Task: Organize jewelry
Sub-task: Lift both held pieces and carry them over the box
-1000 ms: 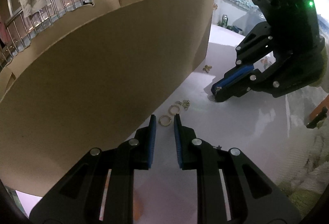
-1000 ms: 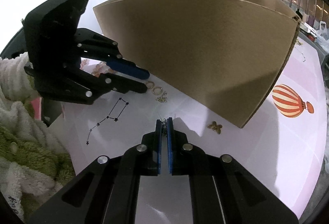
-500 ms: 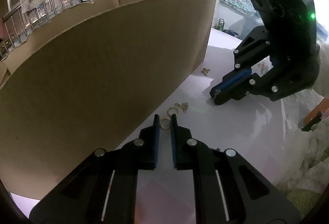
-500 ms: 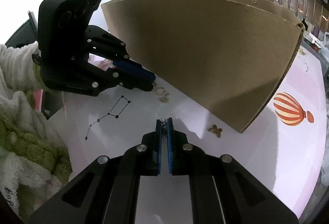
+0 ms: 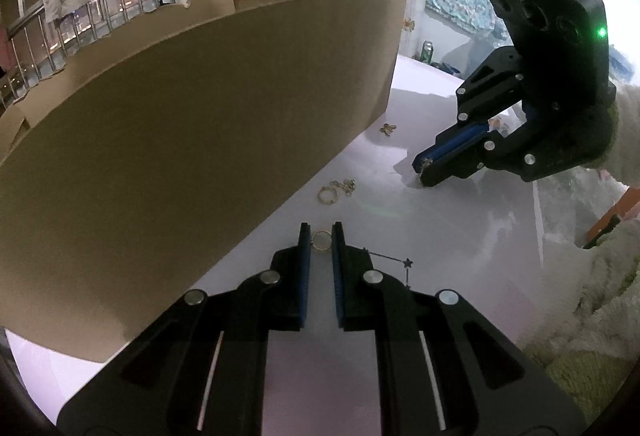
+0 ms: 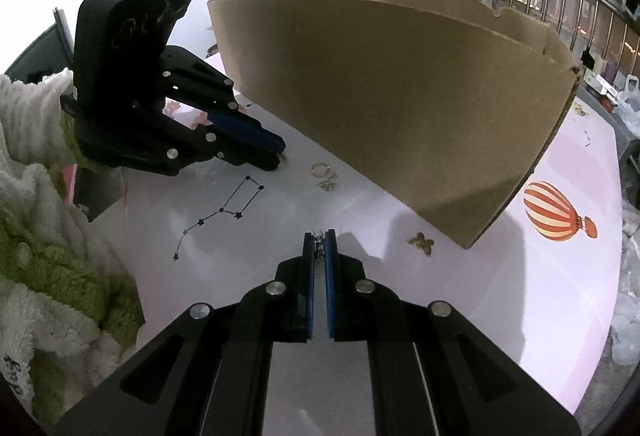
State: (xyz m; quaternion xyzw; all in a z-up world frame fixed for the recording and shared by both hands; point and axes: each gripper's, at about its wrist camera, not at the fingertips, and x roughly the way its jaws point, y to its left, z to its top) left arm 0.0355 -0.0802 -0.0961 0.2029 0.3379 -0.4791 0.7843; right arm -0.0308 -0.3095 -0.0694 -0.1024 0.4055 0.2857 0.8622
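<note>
Your left gripper [image 5: 321, 232] has its jaws drawn in narrow on a small gold ring [image 5: 321, 239], pinched at the fingertips just above the white table [image 5: 460, 236]. Your right gripper [image 6: 319, 236] has its jaws nearly together, clamping a small piece of fine jewellery [image 6: 319, 240] at the tips; it is too small to make out what kind.

The cardboard box [image 5: 180, 139] stands just to the left of your left gripper, its long wall running diagonally away. A second ring with a small chain cluster [image 5: 335, 191] lies near the base of that wall, ahead of the left fingertips. A gold butterfly piece [image 6: 421, 243] sits close to the box's near corner, right of your right gripper.

Open table lies between the two grippers, across the printed constellation [image 6: 224, 211]. Beyond the box corner, the surface around the balloon print [image 6: 556, 213] runs to the table's right edge. Fluffy green-and-white fabric [image 6: 52, 276] crowds the left edge.
</note>
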